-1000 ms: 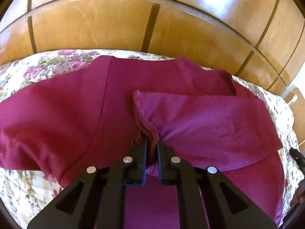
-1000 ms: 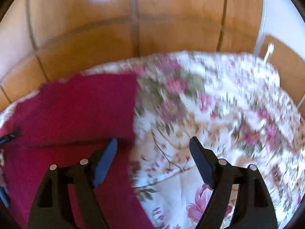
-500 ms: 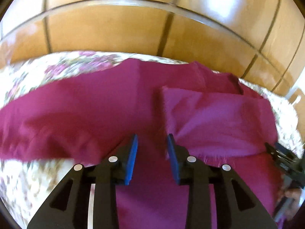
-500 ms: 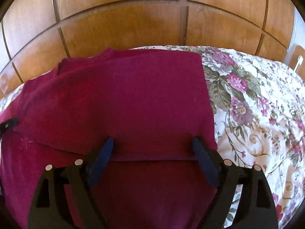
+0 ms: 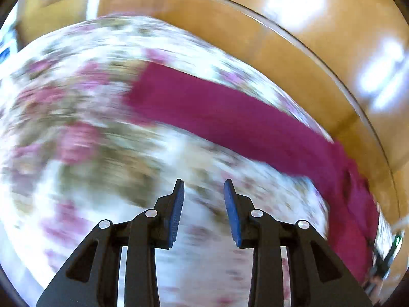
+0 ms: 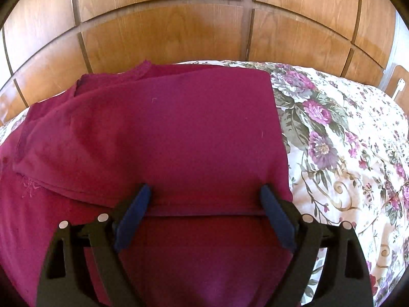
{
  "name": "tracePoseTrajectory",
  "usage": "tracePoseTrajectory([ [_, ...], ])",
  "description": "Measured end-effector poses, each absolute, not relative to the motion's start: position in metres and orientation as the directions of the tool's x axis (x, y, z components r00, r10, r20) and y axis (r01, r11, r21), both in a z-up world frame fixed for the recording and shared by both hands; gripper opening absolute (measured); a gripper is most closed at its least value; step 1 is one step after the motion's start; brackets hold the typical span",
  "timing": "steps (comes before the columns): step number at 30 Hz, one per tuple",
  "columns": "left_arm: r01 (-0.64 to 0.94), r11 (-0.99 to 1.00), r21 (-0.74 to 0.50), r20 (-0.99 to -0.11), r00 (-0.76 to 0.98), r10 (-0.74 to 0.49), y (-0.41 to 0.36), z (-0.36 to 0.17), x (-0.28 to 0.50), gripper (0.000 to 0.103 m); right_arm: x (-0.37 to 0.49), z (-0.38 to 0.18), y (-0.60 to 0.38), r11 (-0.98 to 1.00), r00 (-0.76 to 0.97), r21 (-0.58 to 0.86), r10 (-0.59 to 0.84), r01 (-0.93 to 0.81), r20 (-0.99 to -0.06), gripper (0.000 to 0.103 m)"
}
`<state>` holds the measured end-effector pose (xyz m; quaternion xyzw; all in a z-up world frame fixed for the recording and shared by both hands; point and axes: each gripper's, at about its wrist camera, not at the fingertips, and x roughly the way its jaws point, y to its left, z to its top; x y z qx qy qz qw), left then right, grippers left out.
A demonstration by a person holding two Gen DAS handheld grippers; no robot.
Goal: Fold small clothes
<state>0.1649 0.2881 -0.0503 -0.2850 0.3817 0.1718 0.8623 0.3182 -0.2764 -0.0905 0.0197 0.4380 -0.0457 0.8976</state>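
Observation:
A maroon garment point(image 6: 163, 138) lies on the floral bedspread point(image 6: 345, 153), its right side folded over onto the body with the fold's lower edge running just beyond my fingertips. My right gripper point(image 6: 204, 192) is wide open and empty, hovering over that folded edge. In the blurred left wrist view, one maroon sleeve point(image 5: 230, 117) stretches across the bedspread point(image 5: 76, 140) toward the left. My left gripper point(image 5: 204, 186) is open and empty, above bare bedspread, apart from the sleeve.
A wooden panelled headboard point(image 6: 204, 30) rises right behind the bed and shows in the left wrist view point(image 5: 306, 51) too. Bare floral bedspread lies to the right of the garment.
My left gripper let go of the sleeve cuff, opened, and swung left off the garment over the bedspread. My right gripper moved left to sit over the folded edge.

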Motion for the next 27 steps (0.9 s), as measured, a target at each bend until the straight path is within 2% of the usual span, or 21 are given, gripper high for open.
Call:
tracePoseTrajectory([
  [1, -0.535, 0.760, -0.369, -0.747, 0.658, 0.101, 0.303, -0.048, 0.157, 0.039, 0.318, -0.090, -0.275, 0.995, 0.612, -0.010, -0.069, 0.100, -0.787, 0.088],
  [2, -0.567, 0.736, -0.371, -0.734, 0.664, 0.142, 0.321, -0.046, 0.149, 0.040, 0.317, -0.089, -0.274, 0.995, 0.613, -0.015, -0.074, 0.101, -0.787, 0.088],
  [8, -0.591, 0.690, -0.418, -0.716, 0.682, 0.150, 0.368, -0.041, 0.146, 0.040, 0.315, -0.088, -0.268, 0.992, 0.617, -0.060, -0.116, 0.110, -0.779, 0.089],
  [16, -0.598, 0.702, -0.387, -0.769, 0.629, 0.112, 0.385, -0.065, 0.202, 0.040, 0.313, -0.088, -0.265, 0.987, 0.619, -0.100, -0.157, 0.126, -0.769, 0.093],
  [17, -0.603, 0.704, -0.375, -0.777, 0.619, 0.117, 0.387, -0.067, 0.208, 0.036, 0.313, -0.088, -0.264, 0.987, 0.619, -0.102, -0.159, 0.127, -0.769, 0.093],
  [18, -0.614, 0.706, -0.353, -0.786, 0.604, 0.132, 0.388, -0.070, 0.213, 0.021, 0.313, -0.088, -0.264, 0.987, 0.619, -0.102, -0.160, 0.128, -0.769, 0.094],
  [19, -0.615, 0.708, -0.347, -0.788, 0.601, 0.136, 0.388, -0.070, 0.216, 0.012, 0.313, -0.088, -0.265, 0.987, 0.619, -0.100, -0.158, 0.128, -0.769, 0.094],
  [22, -0.575, 0.716, -0.397, -0.751, 0.652, 0.108, 0.374, -0.053, 0.217, 0.009, 0.313, -0.088, -0.265, 0.987, 0.619, -0.096, -0.155, 0.128, -0.770, 0.094],
  [24, -0.487, 0.739, -0.466, -0.690, 0.723, 0.041, 0.353, -0.031, 0.216, 0.009, 0.313, -0.088, -0.265, 0.987, 0.619, -0.096, -0.155, 0.128, -0.770, 0.094],
  [27, -0.340, 0.815, -0.469, -0.614, 0.789, -0.024, 0.303, 0.001, 0.221, 0.009, 0.313, -0.088, -0.265, 0.987, 0.620, -0.096, -0.155, 0.128, -0.769, 0.094],
])
